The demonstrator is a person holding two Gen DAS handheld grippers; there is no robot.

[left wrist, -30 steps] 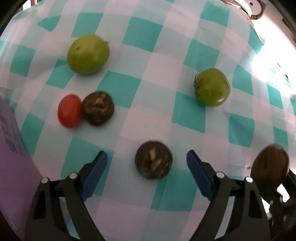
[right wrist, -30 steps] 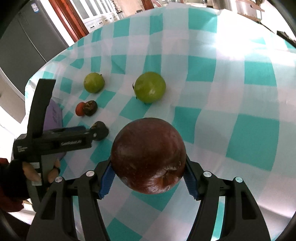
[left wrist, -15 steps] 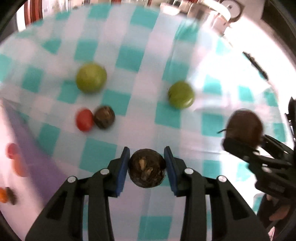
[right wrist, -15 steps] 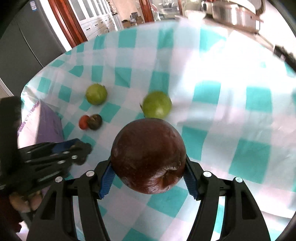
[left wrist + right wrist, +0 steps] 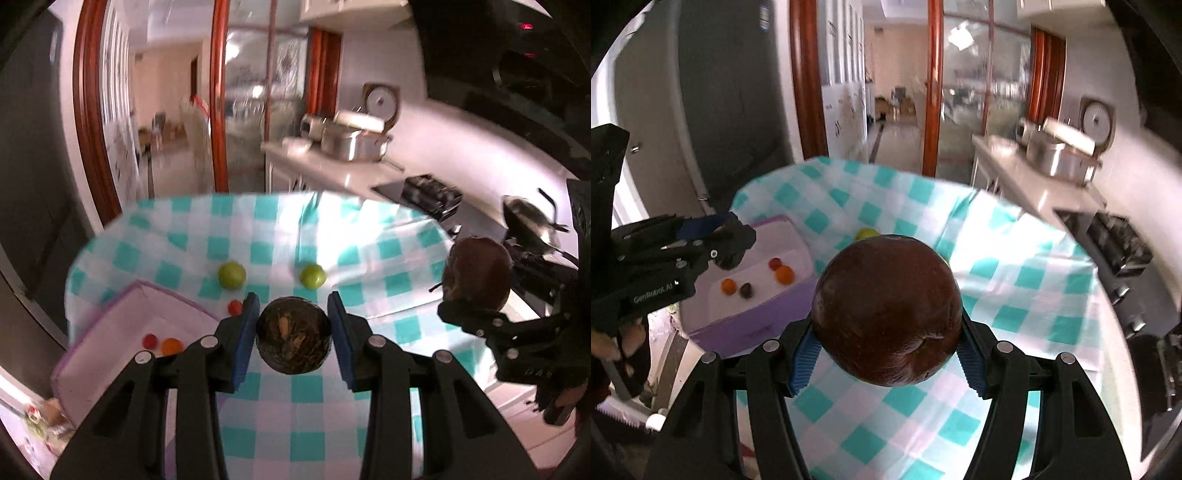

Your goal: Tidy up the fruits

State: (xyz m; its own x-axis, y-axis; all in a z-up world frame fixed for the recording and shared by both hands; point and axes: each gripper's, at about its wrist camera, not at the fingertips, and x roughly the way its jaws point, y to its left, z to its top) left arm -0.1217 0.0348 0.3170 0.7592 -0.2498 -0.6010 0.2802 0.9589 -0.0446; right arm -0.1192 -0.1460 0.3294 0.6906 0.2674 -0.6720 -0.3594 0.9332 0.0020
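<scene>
Bright daylight enters through the glass doors behind; glare washes out the white kitchen counter (image 5: pixel 369 173). Background is motion-blurred, fisheye bends and darkens the edges.

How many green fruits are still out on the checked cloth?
2. One green fruit lies on the cloth near the purple tray's far corner; the other green fruit lies to its right, beyond the left gripper's fingers. More could be hidden behind the held fruit.

Red-framed glass doors (image 5: pixel 255 96), white kitchen counter (image 5: pixel 332 166) with steel pots (image 5: pixel 354 142), grey refrigerator (image 5: pixel 713 99)
</scene>
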